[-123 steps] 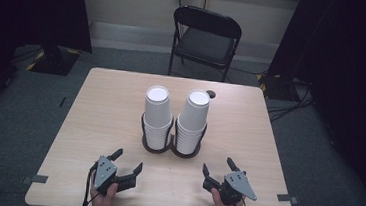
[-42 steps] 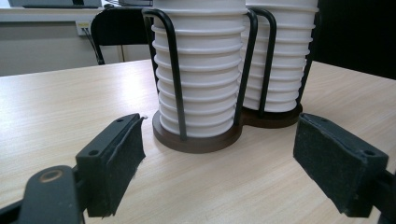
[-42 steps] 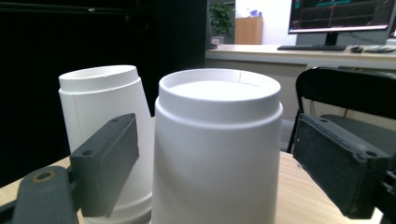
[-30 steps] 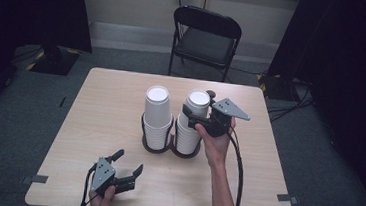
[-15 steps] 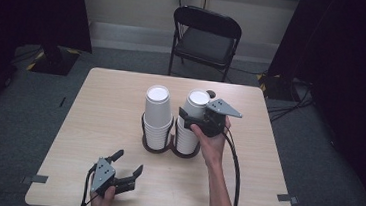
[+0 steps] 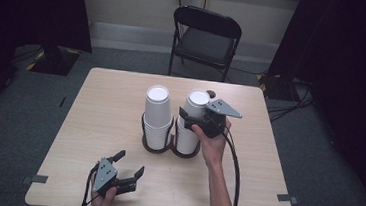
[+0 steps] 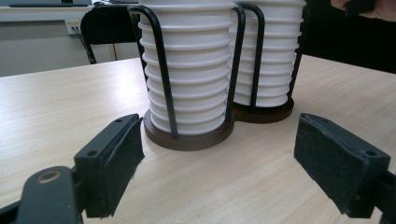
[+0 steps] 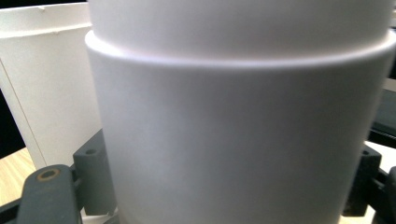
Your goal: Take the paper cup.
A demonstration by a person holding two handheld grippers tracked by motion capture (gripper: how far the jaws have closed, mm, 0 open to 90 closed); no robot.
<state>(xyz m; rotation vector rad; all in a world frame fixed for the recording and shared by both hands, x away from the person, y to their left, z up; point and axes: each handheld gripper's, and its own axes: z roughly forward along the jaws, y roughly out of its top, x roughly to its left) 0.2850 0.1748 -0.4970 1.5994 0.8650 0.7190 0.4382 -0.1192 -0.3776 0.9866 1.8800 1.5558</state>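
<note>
Left gripper [image 6: 124, 170]: black body, two black jaws; grey three-cornered plate on top with small dark screw heads. Black cable trails from it toward the table's near edge. In the left gripper view, each jaw carries a flat rectangular black pad [image 7: 122, 158] with a rough, foam-like face, slightly frayed at the edges; one screw hole per jaw back; a brass-coloured ring is set in the rounded black link at lower left. Right gripper [image 6: 195, 118]: same build, grey three-cornered plate, thick black cable looping down beside the forearm. Both forearms bare, no sleeves visible.
</note>
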